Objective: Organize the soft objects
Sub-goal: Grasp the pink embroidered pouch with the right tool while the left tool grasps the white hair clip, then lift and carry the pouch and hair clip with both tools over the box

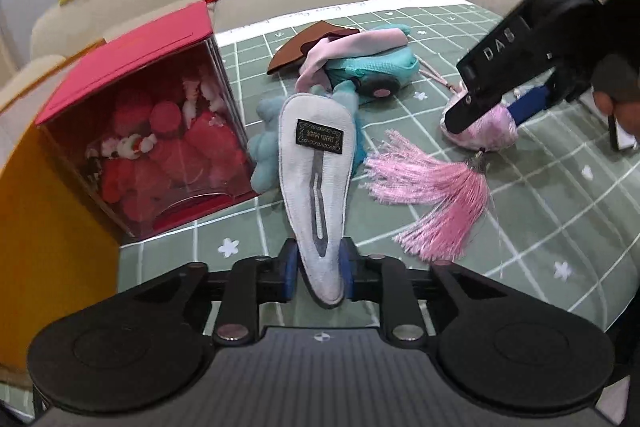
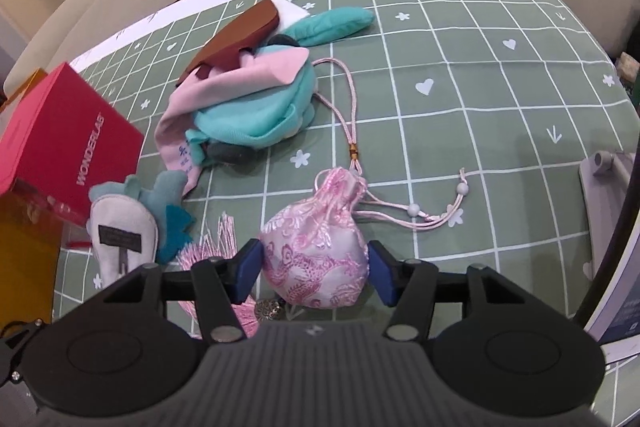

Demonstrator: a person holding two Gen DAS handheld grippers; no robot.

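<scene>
The left gripper point(image 1: 319, 273) pinches the narrow tip of a white felt carrot point(image 1: 316, 163), its blue pads pressed against both sides; the carrot bears a small black label and teal-blue plush leaves at its far end. In the left wrist view the carrot stretches toward 12 o'clock from the jaws, lying on a green checked cloth point(image 1: 540, 227) that covers the surface. At 10 o'clock stands a clear-fronted red box point(image 1: 152, 131) filled with red plush pieces. At 12 o'clock, beyond the carrot, lies a teal plush toy point(image 2: 256, 115) draped with a pink ribbon and a brown piece.

The right gripper point(image 2: 314, 271) straddles a pink brocade pouch point(image 2: 316, 251); its jaws stand spread on either side, the left pad touching the fabric, the right pad just beside it. The pouch's pink tassel point(image 1: 432, 195) fans out at 2 o'clock from the carrot. Its cord point(image 2: 348, 107) loops toward the teal toy.
</scene>
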